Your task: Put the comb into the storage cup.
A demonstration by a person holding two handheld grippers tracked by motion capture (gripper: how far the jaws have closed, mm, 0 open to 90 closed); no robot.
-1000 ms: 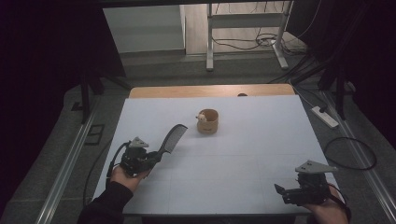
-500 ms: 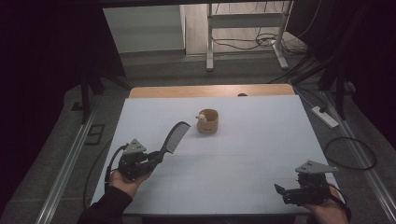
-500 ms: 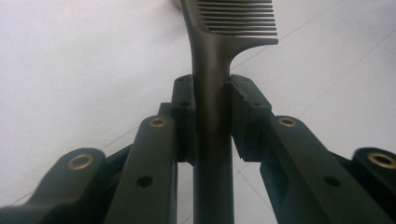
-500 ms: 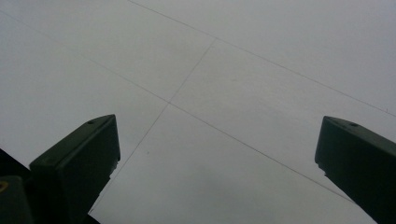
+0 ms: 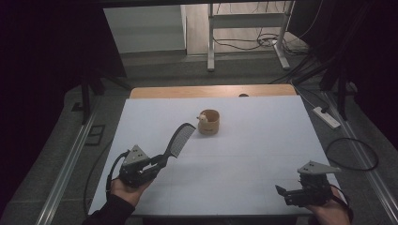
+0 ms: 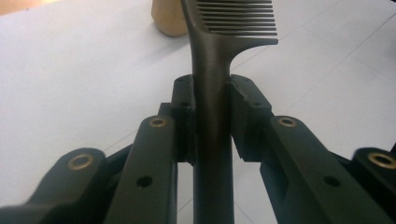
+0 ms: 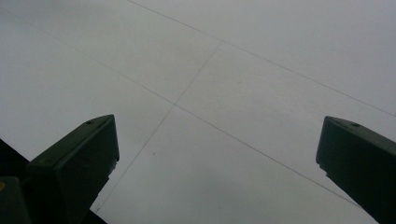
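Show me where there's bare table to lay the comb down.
Bare white table runs from the cup to the right gripper. The strip right of the cup is free too. It is tightest where the comb, clamped in the left gripper, nears the cup.

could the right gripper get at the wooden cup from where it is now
Probably yes. The right gripper hangs open and empty at the table's near right corner, and bare surface lies between it and the wooden cup. The left gripper with its comb sits aside.

no readable text, no labels, no brands, no numbers
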